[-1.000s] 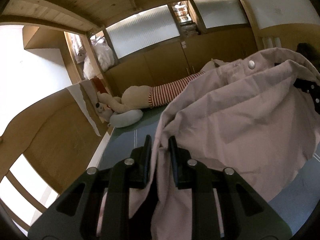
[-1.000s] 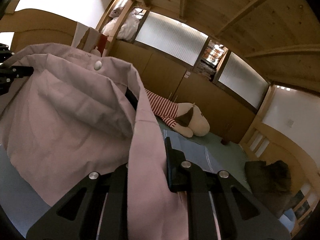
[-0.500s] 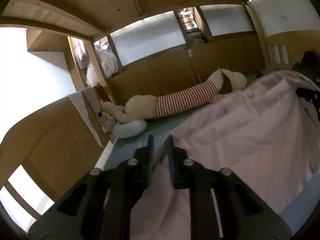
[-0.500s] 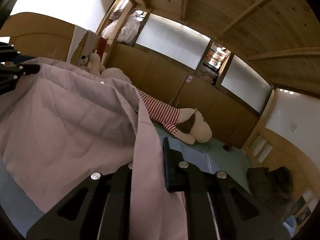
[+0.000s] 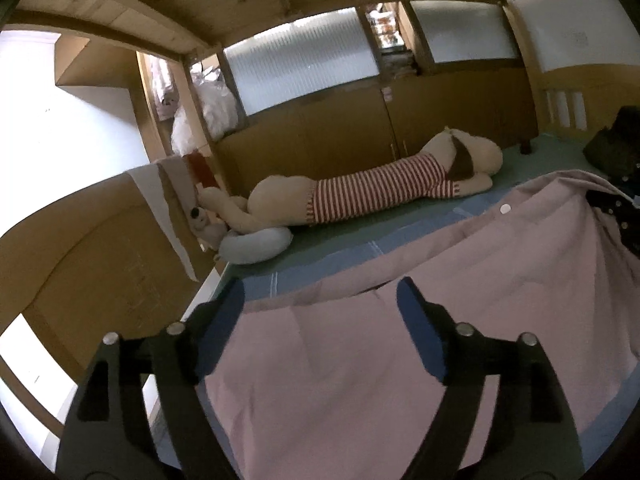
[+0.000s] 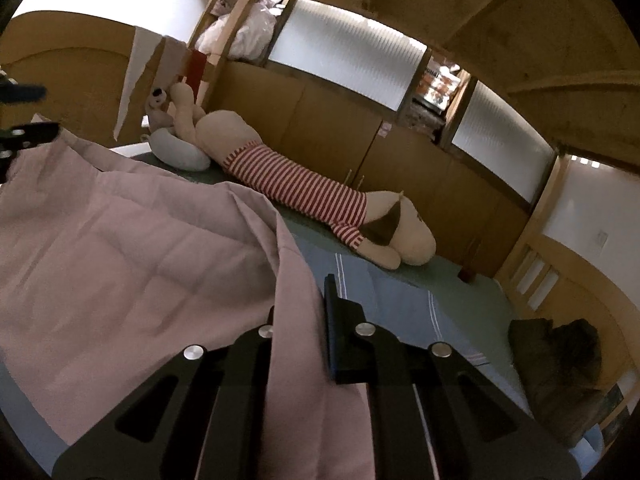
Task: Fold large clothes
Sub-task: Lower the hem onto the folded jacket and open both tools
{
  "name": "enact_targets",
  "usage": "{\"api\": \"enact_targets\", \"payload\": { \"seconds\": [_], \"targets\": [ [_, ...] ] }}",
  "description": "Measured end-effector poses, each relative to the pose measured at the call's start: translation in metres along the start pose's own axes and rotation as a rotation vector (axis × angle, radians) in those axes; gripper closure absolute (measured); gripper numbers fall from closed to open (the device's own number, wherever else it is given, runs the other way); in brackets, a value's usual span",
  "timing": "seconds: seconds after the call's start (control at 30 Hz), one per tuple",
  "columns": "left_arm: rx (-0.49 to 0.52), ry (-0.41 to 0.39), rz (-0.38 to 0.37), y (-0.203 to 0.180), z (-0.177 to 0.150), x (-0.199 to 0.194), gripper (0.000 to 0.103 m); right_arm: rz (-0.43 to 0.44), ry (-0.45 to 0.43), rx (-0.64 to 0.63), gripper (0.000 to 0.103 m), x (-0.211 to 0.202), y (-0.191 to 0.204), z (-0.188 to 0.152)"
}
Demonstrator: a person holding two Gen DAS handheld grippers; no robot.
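Observation:
A large pale pink garment [image 5: 460, 300] with a white snap button [image 5: 506, 208] lies spread on the blue-grey bed sheet [image 5: 340, 256]. My left gripper [image 5: 320, 300] is open, its jaws wide apart over the garment's near edge, holding nothing. My right gripper [image 6: 304, 300] is shut on a fold of the pink garment [image 6: 140, 248], which drapes over its left finger and hides it. The right gripper also shows at the right edge of the left wrist view [image 5: 616, 212]. The left gripper's fingers [image 6: 24, 136] show at the far left of the right wrist view.
A long plush dog in a red-striped shirt [image 5: 376, 192] lies along the wooden wall [image 5: 320, 136] at the back, beside a small plush [image 5: 204, 224] and a light cushion [image 5: 256, 244]. A dark garment heap [image 6: 560, 352] sits at the bed's foot. Wooden bed boards [image 5: 100, 260] flank the bed.
Both grippers have lowered the pink garment onto the bed. My left gripper has opened and let go of its edge. The right gripper still grips its fold.

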State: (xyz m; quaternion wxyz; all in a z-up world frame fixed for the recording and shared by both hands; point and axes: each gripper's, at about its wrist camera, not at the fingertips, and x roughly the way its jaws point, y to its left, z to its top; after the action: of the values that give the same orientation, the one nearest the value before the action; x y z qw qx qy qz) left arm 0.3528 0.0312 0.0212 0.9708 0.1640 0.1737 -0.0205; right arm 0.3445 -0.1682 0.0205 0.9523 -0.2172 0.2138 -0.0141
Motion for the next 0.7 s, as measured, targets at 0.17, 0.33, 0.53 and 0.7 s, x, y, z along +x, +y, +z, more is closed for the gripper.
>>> {"api": "enact_targets", "payload": {
  "seconds": [0.17,0.33,0.53,0.7],
  "targets": [
    [-0.037,0.116,-0.1,-0.006,-0.021,0.016,0.005,0.009,0.052,0.023,0.095,0.041,0.0,-0.008],
    [-0.117,0.26,-0.2,-0.021,-0.062,0.043,0.003,0.026,0.107,0.068,0.095,0.078,-0.002,-0.025],
    [-0.171,0.384,-0.223,-0.04,-0.104,0.087,0.002,0.014,0.112,0.085,0.05,0.091,-0.001,-0.04],
    [-0.247,0.437,-0.263,-0.035,-0.109,0.111,0.002,0.018,0.089,0.194,0.019,0.08,-0.028,-0.031]
  ]
}}
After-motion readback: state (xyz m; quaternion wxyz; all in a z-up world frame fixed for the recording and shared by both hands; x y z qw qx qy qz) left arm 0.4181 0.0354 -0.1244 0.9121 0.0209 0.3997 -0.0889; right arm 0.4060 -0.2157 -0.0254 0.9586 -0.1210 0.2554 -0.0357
